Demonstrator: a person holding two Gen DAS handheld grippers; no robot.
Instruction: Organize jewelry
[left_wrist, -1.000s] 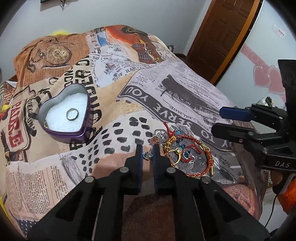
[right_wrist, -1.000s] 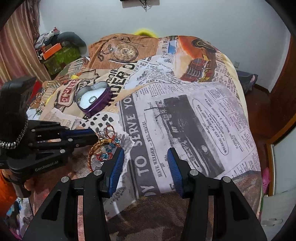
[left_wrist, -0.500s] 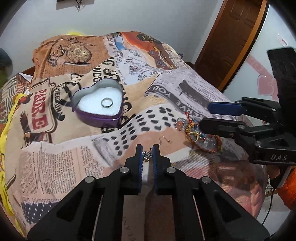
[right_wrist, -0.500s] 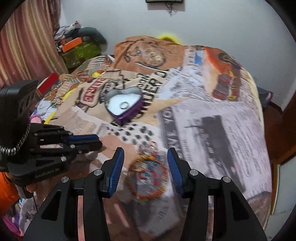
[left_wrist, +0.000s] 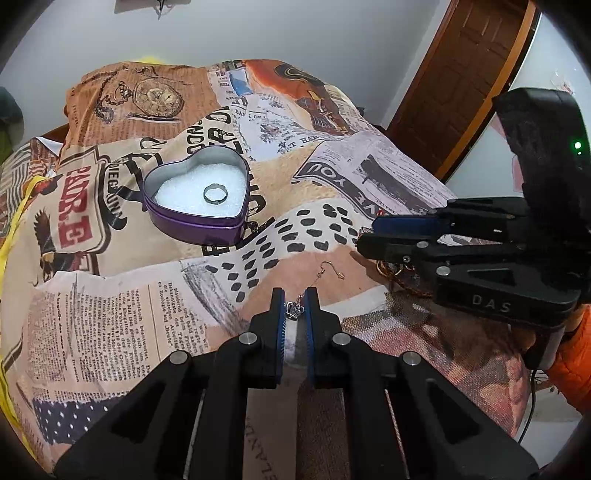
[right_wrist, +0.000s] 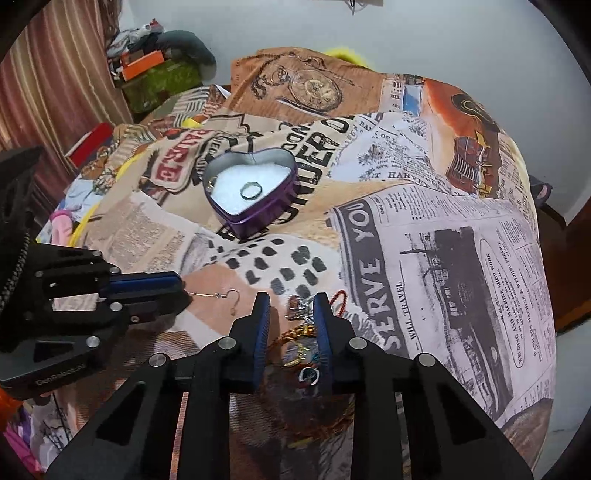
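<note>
Covering everything beneath both tools was a newspaper-print bedspread (left_wrist: 369, 173). Well ahead of the left gripper (left_wrist: 294, 297), and to its left, sat a purple heart-shaped tin (left_wrist: 195, 225) with one ring (left_wrist: 214, 194) lying on its white lining. The right gripper (right_wrist: 291, 306) hovered with its jaws partly apart and gripping nothing, a tangle of bracelets (right_wrist: 301, 349) lying between and below them. The left gripper was nearly closed, pinching a small silver earring (left_wrist: 295, 309), whose hook (left_wrist: 330, 268) stuck out ahead of the fingertips.
</note>
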